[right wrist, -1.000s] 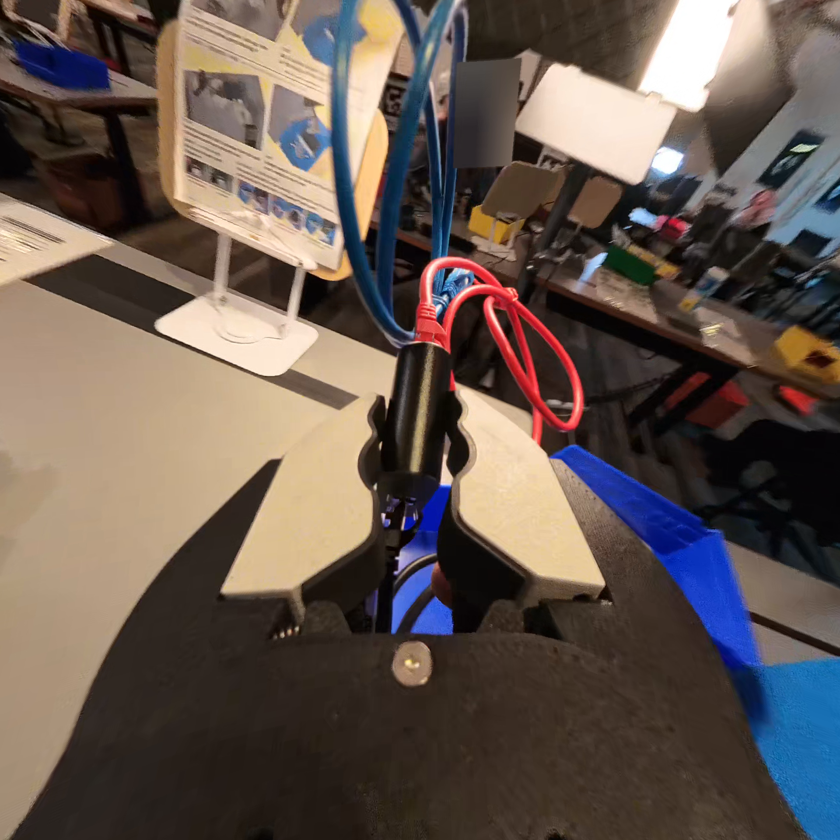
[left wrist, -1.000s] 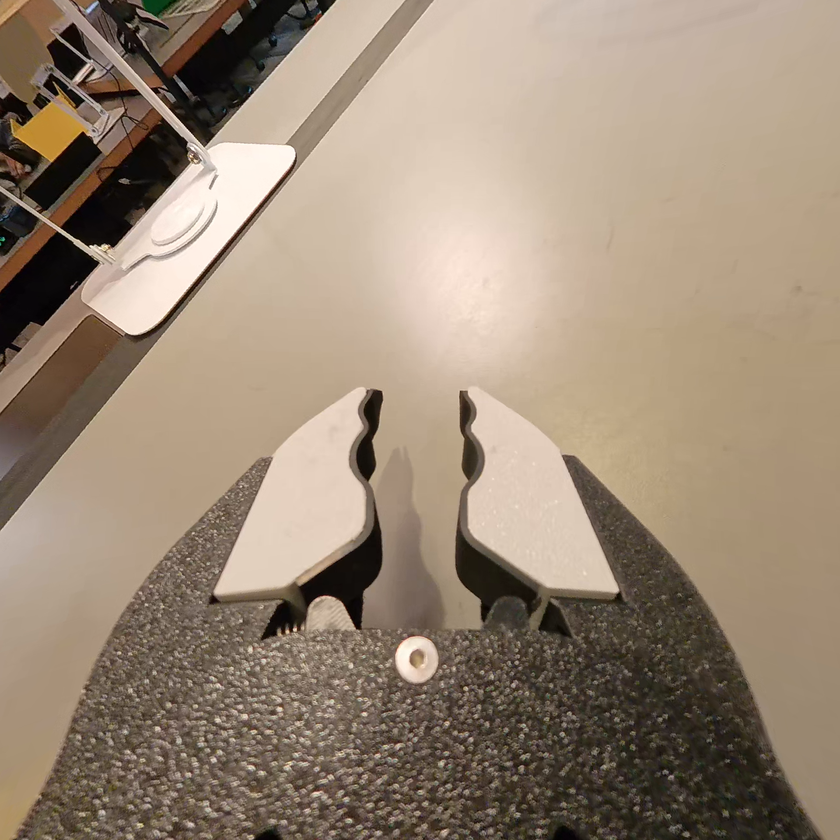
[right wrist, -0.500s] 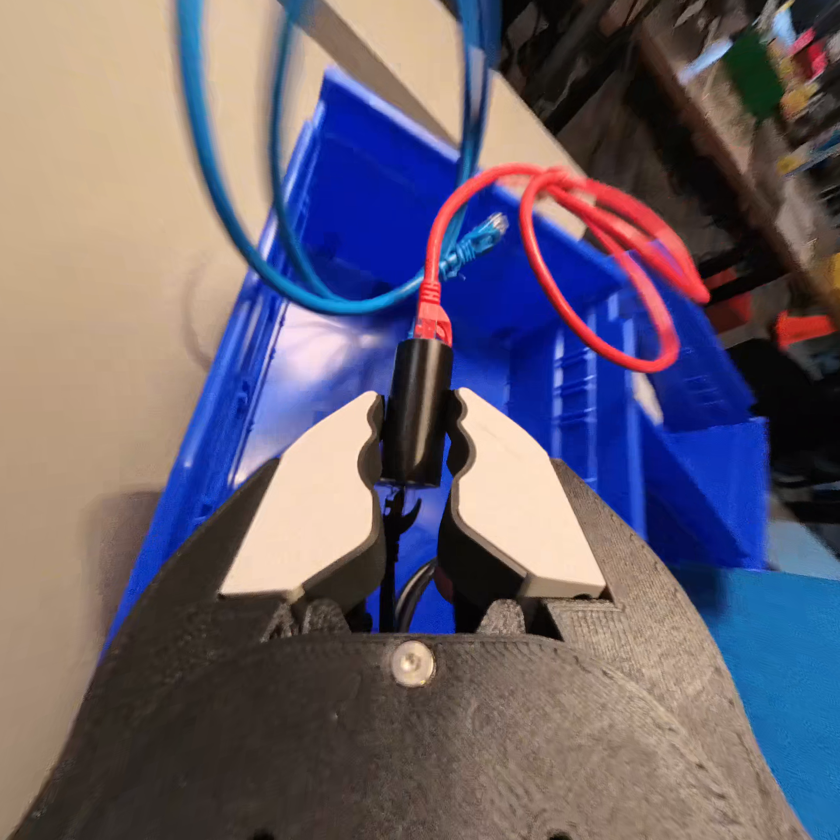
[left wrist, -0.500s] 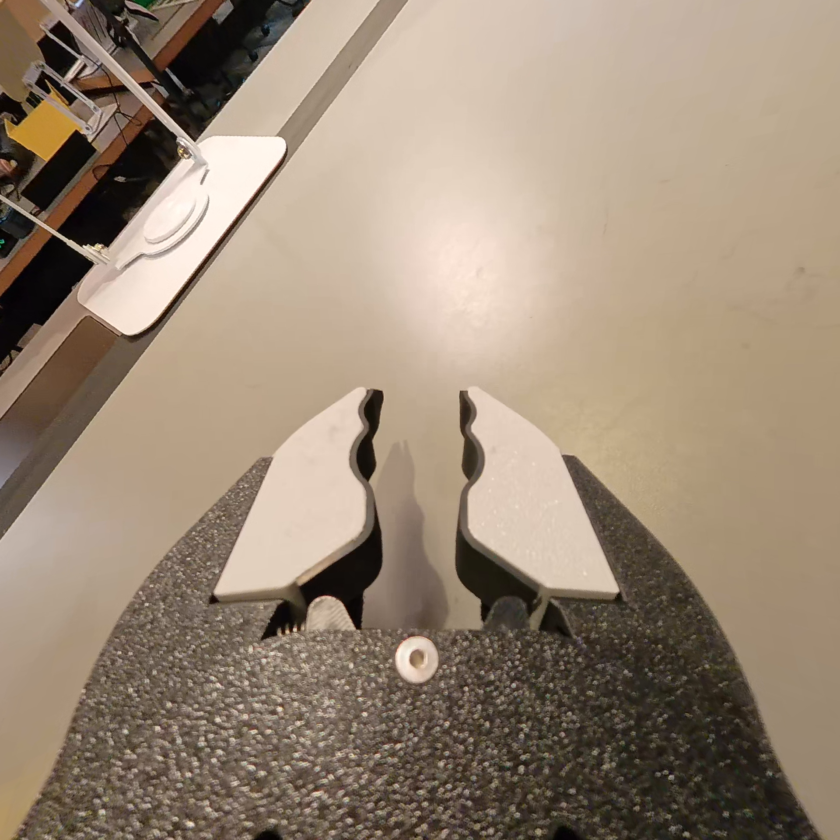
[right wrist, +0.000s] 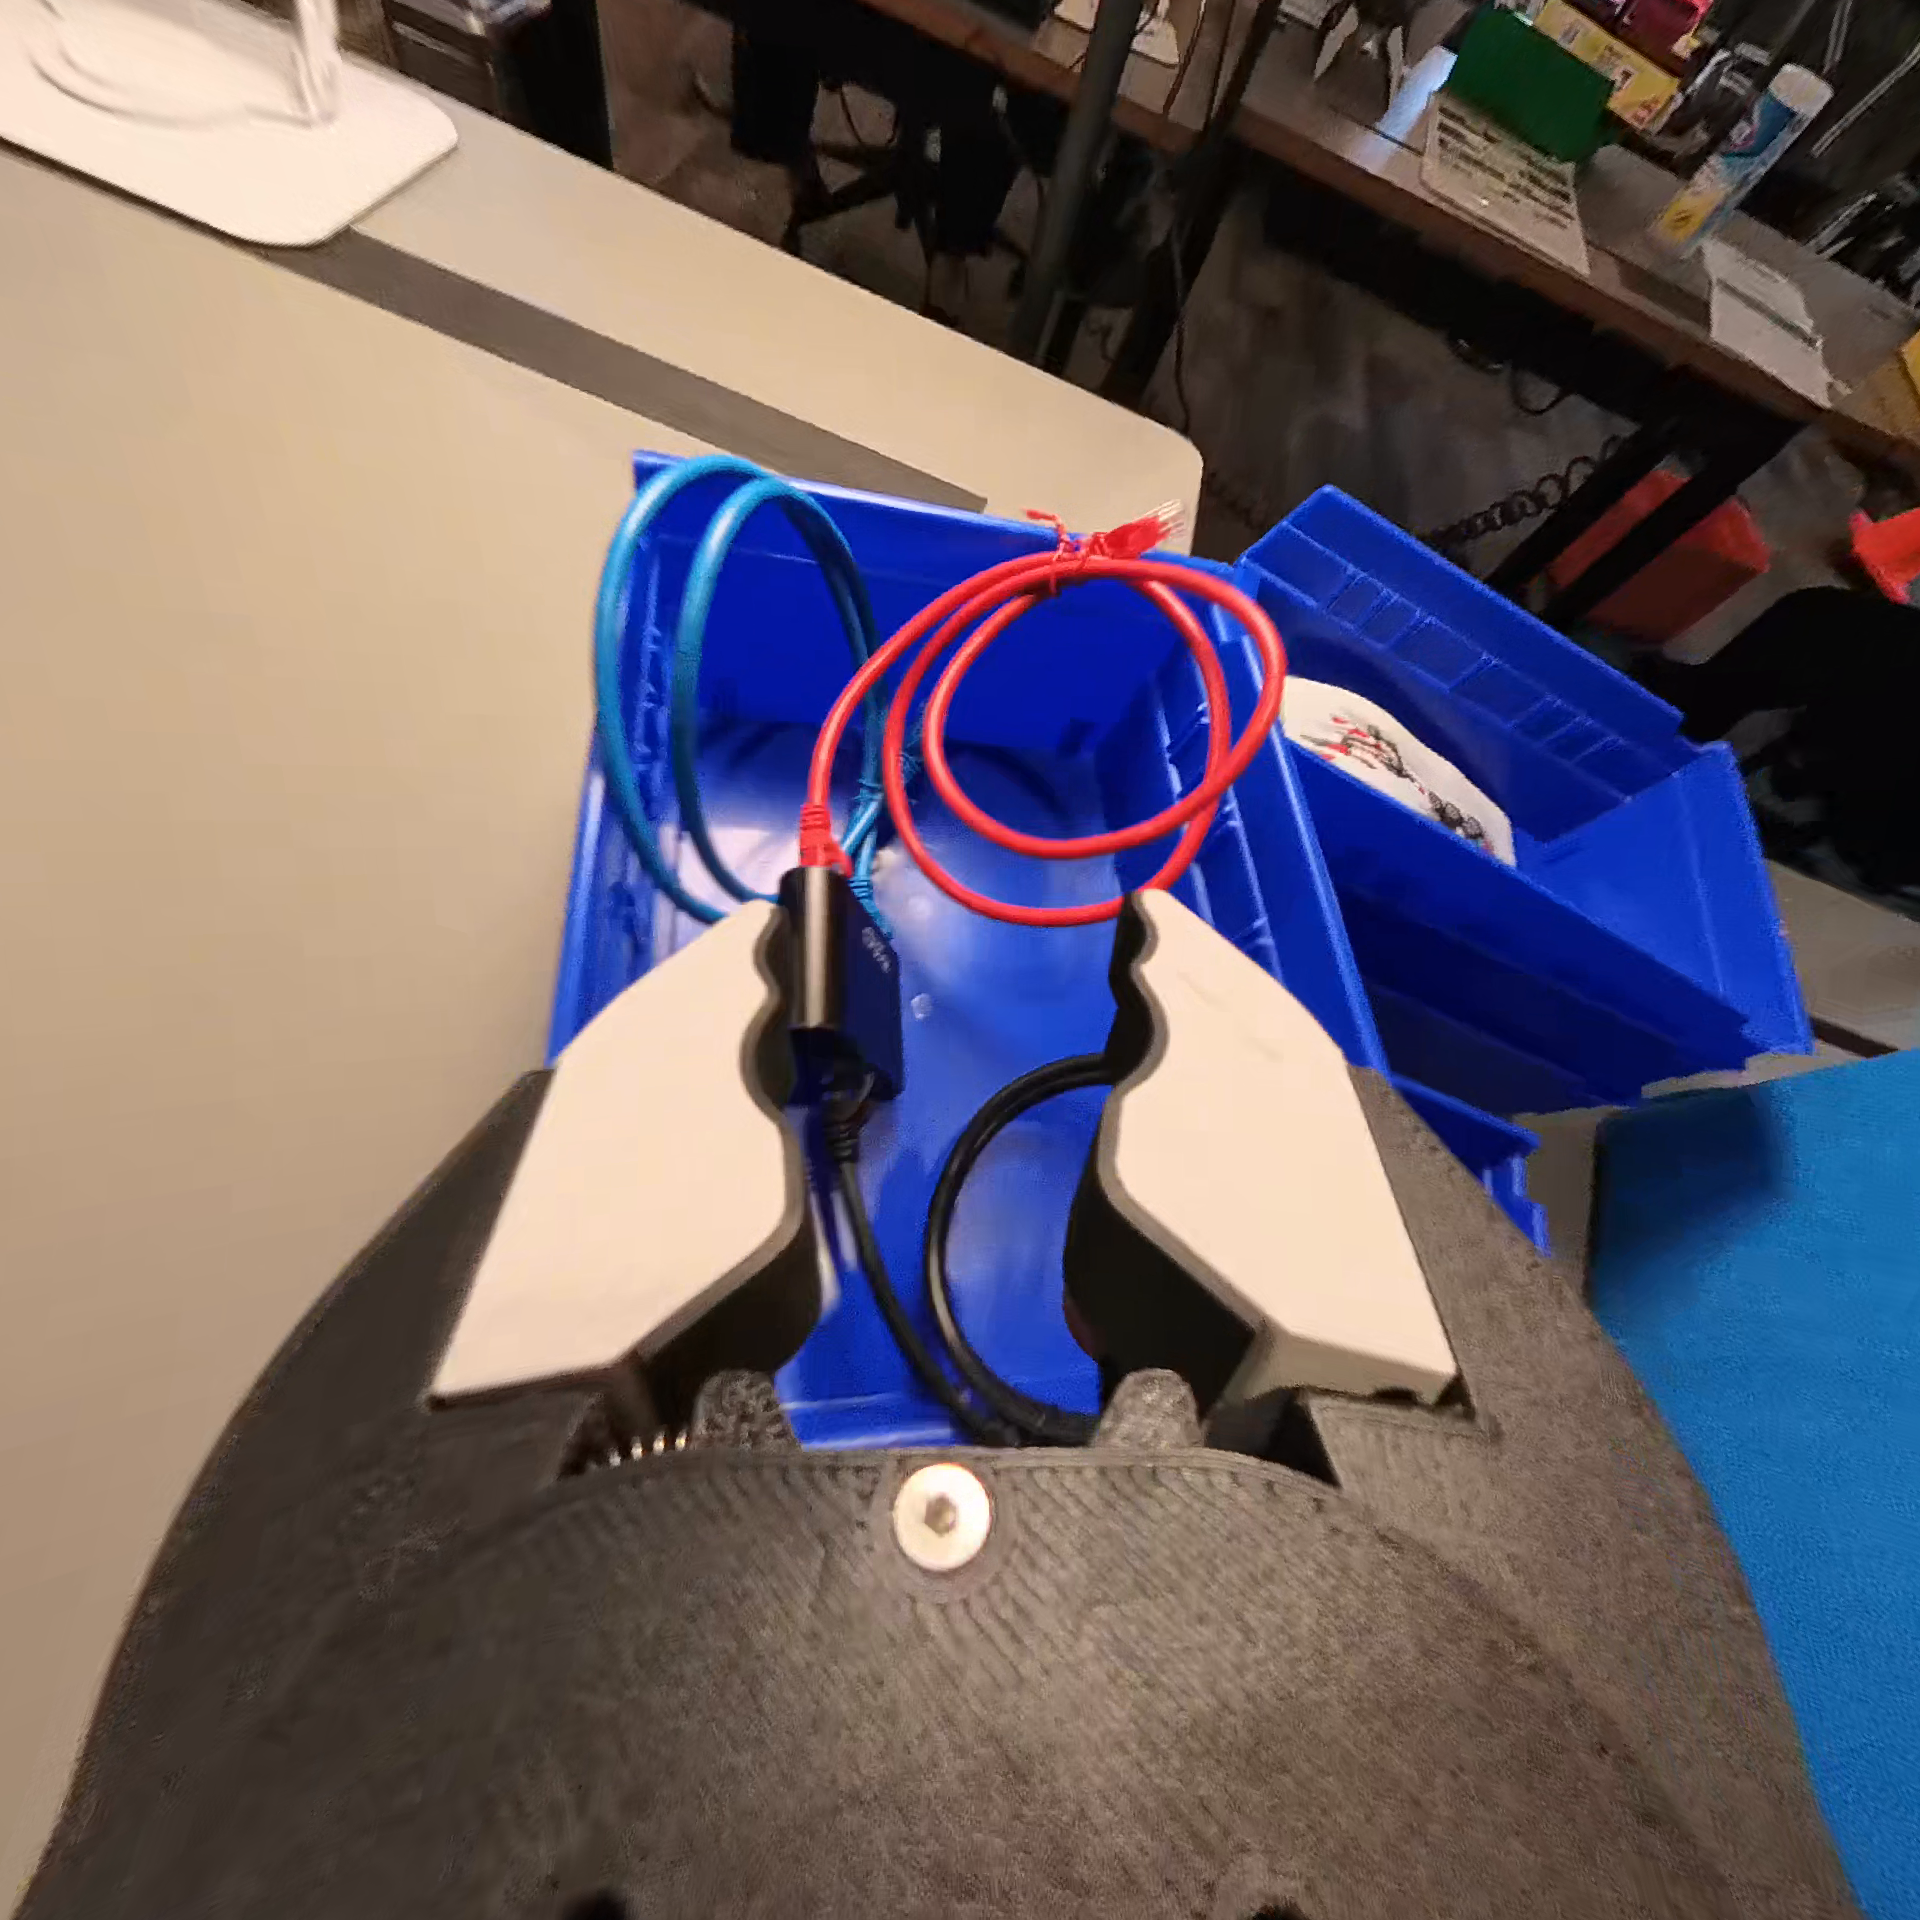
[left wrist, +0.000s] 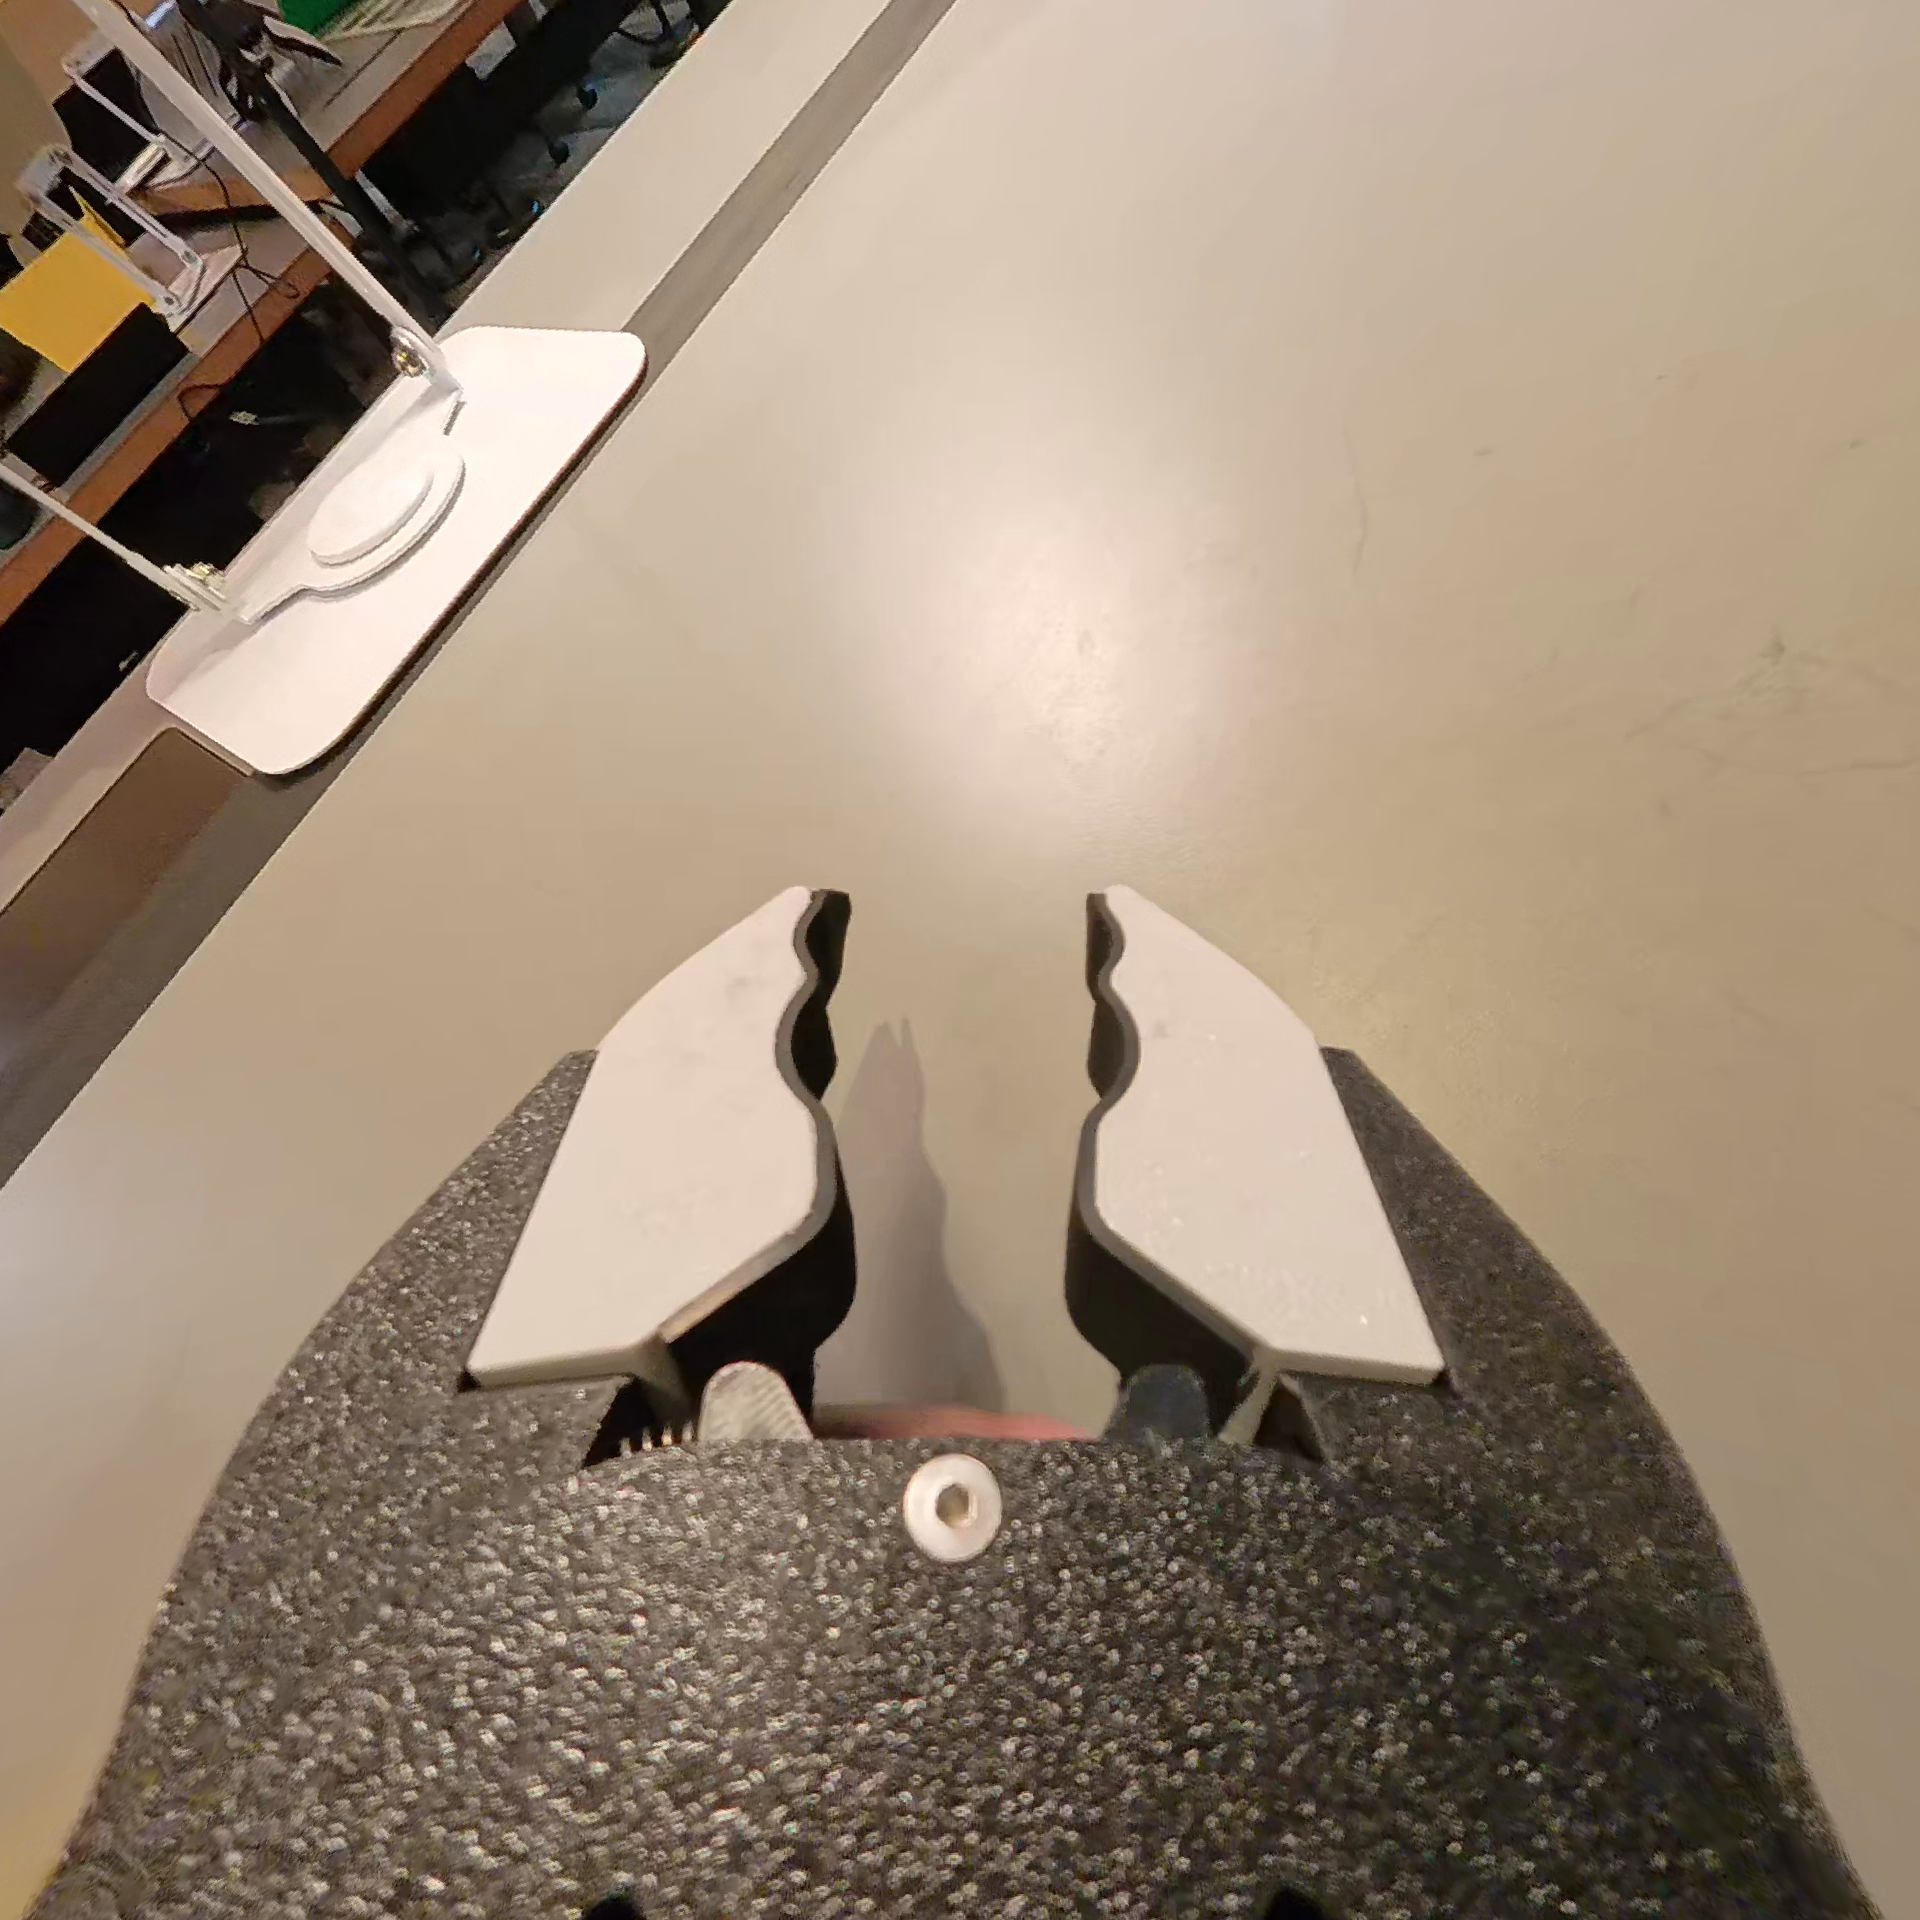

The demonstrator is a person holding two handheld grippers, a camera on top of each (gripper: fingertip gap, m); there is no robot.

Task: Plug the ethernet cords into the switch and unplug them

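In the right wrist view my right gripper (right wrist: 951,914) is open over a blue bin (right wrist: 914,551). A small black switch (right wrist: 836,966) lies in the bin against my left finger. A coiled red ethernet cord (right wrist: 1049,727) and a coiled blue ethernet cord (right wrist: 665,665) are plugged into its far end. A black cable (right wrist: 956,1174) trails from its near end. In the left wrist view my left gripper (left wrist: 966,914) is open and empty above the bare beige table (left wrist: 1299,468).
A white stand base (left wrist: 395,551) sits at the table's left edge, with another white base (right wrist: 208,135) in the right wrist view. A second blue bin (right wrist: 1507,790) holds a white object. A blue surface (right wrist: 1766,1403) lies at the right. Cluttered benches stand beyond. The gap from one gripper's tips to the other's is roughly 55 cm. The white base (right wrist: 208,135) is closer to my left gripper, around 30 cm from its tips; the right tips are 55 cm off.
My right gripper opened and let go of the black switch, which now lies in the blue bin with the cords. My left gripper opened a little wider.
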